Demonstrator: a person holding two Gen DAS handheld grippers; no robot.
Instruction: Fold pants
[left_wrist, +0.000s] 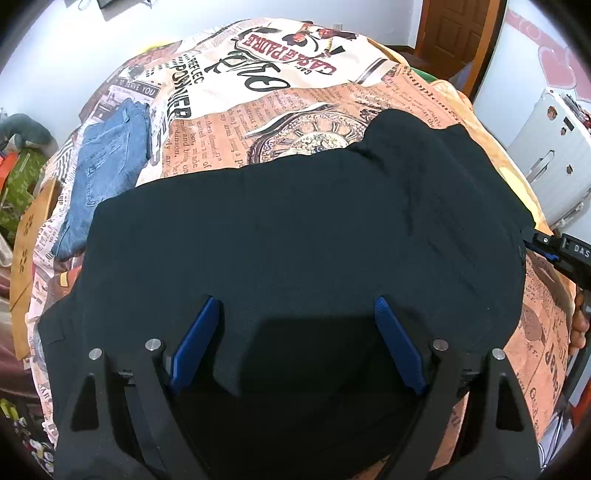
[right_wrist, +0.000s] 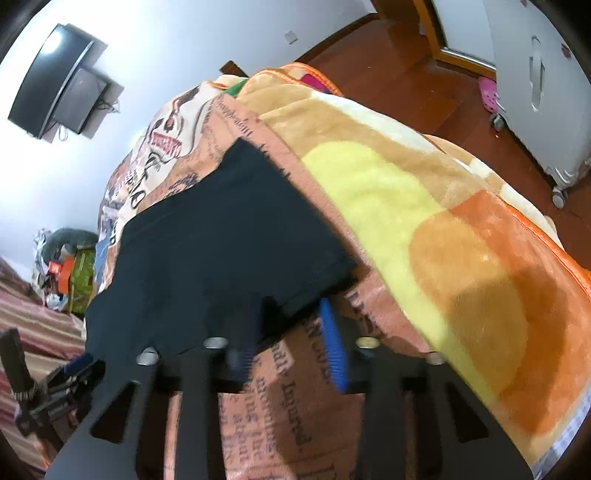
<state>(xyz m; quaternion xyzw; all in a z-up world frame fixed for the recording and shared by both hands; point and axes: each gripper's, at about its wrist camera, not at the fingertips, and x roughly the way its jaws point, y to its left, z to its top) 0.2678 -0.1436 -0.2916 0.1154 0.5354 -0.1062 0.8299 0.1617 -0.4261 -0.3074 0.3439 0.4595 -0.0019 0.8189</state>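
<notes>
Black pants (left_wrist: 295, 221) lie spread flat across a bed with a newspaper-print sheet (left_wrist: 295, 110). My left gripper (left_wrist: 295, 301) hovers over their near part. It is open, with its blue pads (left_wrist: 195, 343) wide apart and the cloth lying loose below them. My right gripper (left_wrist: 550, 251) sits at the pants' right edge. In the blurred right wrist view the pants (right_wrist: 221, 229) end in a corner between the right gripper's (right_wrist: 290, 314) pads (right_wrist: 332, 347). These pads stand apart, with printed sheet showing in the gap. The left gripper (right_wrist: 66, 373) shows at the lower left.
Folded blue jeans (left_wrist: 107, 177) lie on the bed's far left. A plush orange and yellow blanket (right_wrist: 443, 240) covers the bed's right side. A white suitcase (right_wrist: 546, 92) stands on the wooden floor beyond. Clutter (right_wrist: 70, 273) sits beside the bed.
</notes>
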